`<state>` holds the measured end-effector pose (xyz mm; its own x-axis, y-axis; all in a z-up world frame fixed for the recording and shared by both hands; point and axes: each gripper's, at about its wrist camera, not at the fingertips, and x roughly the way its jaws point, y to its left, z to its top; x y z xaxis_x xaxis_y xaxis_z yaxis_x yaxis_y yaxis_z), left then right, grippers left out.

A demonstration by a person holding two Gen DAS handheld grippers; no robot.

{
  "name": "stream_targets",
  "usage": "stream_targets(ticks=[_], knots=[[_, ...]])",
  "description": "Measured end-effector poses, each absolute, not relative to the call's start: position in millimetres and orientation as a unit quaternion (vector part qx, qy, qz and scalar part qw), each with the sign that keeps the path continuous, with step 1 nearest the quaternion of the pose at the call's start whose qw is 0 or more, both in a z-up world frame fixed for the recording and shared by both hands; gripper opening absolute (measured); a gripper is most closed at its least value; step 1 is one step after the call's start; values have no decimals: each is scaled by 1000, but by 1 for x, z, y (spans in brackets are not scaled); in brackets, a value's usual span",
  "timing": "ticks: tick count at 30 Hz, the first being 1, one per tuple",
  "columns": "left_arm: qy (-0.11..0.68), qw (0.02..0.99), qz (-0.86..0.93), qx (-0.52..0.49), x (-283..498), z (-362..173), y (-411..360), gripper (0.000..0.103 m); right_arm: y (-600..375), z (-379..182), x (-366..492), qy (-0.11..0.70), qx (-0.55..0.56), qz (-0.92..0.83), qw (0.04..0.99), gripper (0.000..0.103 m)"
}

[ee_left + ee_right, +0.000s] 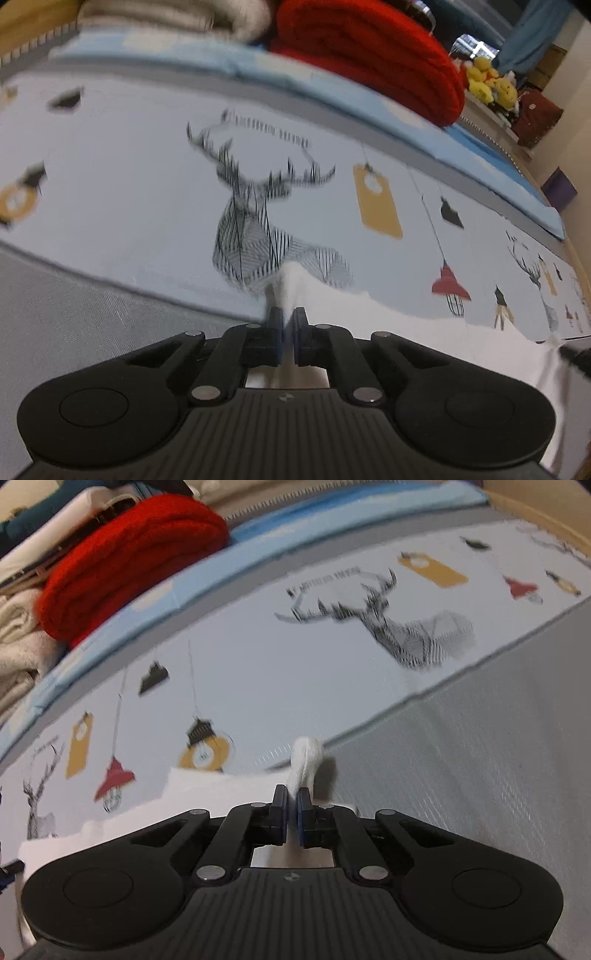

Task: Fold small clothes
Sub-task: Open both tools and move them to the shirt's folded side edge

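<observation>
A white garment (406,332) lies on a pale bed sheet printed with deer and lamps (129,166). In the left wrist view my left gripper (288,317) is shut on one edge of it, and a small peak of white cloth stands up between the pads. In the right wrist view the same white garment (207,801) spreads to the left. My right gripper (291,797) is shut on another edge, with a rolled tuft of cloth poking out above the fingertips. The black gripper bodies hide most of the garment.
A folded red knit (369,55) (129,565) and beige towels (166,14) (18,638) are stacked at the far side on a light blue mat (461,147). Yellow plush toys (491,85) sit beyond. Grey fabric (74,295) (480,757) borders the printed sheet.
</observation>
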<state>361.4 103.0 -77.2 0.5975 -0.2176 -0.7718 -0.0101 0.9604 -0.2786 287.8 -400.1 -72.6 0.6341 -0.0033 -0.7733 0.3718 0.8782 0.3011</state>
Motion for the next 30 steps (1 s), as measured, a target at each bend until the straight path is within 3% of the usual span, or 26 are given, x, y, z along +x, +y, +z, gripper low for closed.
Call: stream_targets(ticks=[4, 7, 8, 9, 10, 14, 21, 26, 30], knots=[[384, 912, -48, -132, 353, -52, 114, 4, -395, -47, 281, 338, 225, -82, 910, 4], [398, 907, -24, -134, 355, -54, 121, 7, -391, -38, 279, 294, 210, -74, 929, 4], [411, 901, -18, -138, 356, -56, 122, 9, -392, -39, 281, 297, 206, -85, 929, 5], [426, 893, -21, -145, 356, -58, 124, 18, -393, -43, 284, 311, 201, -101, 923, 5], [436, 887, -27, -151, 355, -60, 125, 24, -395, -51, 288, 338, 200, -124, 911, 11], [465, 873, -21, -145, 338, -56, 130, 25, -407, -69, 290, 408, 242, -137, 869, 15], [537, 832, -33, -138, 277, -22, 147, 25, -404, -41, 245, 435, 218, -98, 868, 17], [517, 841, -60, -152, 226, -22, 152, 30, -397, -11, 189, 427, 187, -59, 883, 35], [561, 804, -52, -189, 212, -47, 157, 30, -394, -31, 158, 436, 166, -49, 883, 35]])
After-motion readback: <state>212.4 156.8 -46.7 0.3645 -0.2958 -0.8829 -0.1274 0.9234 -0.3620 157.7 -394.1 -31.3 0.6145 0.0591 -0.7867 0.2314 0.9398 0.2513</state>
